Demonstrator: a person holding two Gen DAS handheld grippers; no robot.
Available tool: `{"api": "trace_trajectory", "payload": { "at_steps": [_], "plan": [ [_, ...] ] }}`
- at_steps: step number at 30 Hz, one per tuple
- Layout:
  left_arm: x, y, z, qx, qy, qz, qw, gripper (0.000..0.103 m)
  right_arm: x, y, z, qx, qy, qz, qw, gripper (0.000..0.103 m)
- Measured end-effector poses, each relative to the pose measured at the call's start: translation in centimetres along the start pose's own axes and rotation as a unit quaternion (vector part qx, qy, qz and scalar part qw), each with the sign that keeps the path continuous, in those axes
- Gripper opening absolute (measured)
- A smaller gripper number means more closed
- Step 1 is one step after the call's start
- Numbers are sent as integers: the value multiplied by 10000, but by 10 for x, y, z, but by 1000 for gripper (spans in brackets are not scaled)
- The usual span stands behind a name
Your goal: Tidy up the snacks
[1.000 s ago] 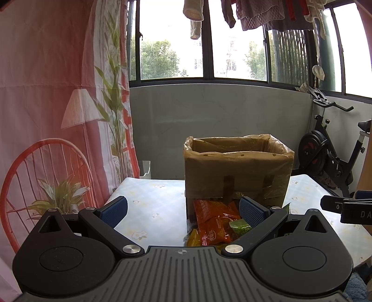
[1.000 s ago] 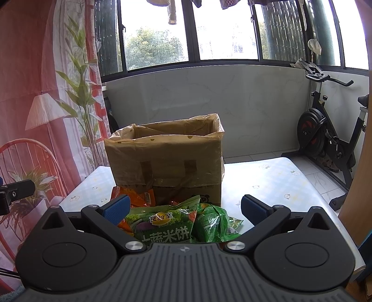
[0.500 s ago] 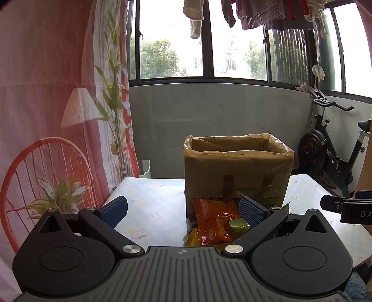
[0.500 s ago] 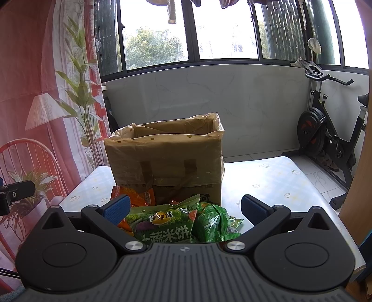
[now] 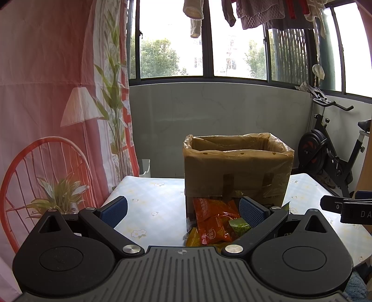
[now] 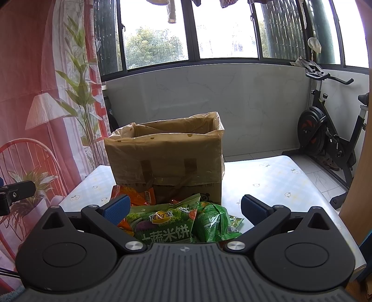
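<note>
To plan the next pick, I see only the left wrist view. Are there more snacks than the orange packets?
Observer: Yes. A large green bag lies in front of the cardboard box.
Operator: Only one green one?
Observer: No, a smaller green packet lies at its right, touching it.
Operator: And the other gripper?
Observer: The right gripper is open and holds nothing.

Home balcony: hanging laundry point(image 5: 253, 14), exercise bike point(image 5: 330, 148).
</note>
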State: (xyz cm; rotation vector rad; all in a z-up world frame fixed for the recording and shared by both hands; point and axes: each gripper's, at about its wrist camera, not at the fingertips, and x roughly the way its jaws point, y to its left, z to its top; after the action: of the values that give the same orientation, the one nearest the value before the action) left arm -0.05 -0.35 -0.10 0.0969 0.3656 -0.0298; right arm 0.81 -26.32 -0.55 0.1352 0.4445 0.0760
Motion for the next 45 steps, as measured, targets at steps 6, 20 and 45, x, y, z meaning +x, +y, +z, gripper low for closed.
{"api": "trace_trajectory", "payload": {
  "at_steps": [6,20,45],
  "plan": [
    [0,-1,-1,-3,10,0,10000,103,1,0,-1,4,9,0,10000,103],
    [1,-1,-2,-35,99,-7,9999,103,4,0,-4,50,81,9,10000,103],
    [85,10,-38,-195,516,36,9985,102,79,4,-61,-682,-491,328,9959,103]
  ]
}}
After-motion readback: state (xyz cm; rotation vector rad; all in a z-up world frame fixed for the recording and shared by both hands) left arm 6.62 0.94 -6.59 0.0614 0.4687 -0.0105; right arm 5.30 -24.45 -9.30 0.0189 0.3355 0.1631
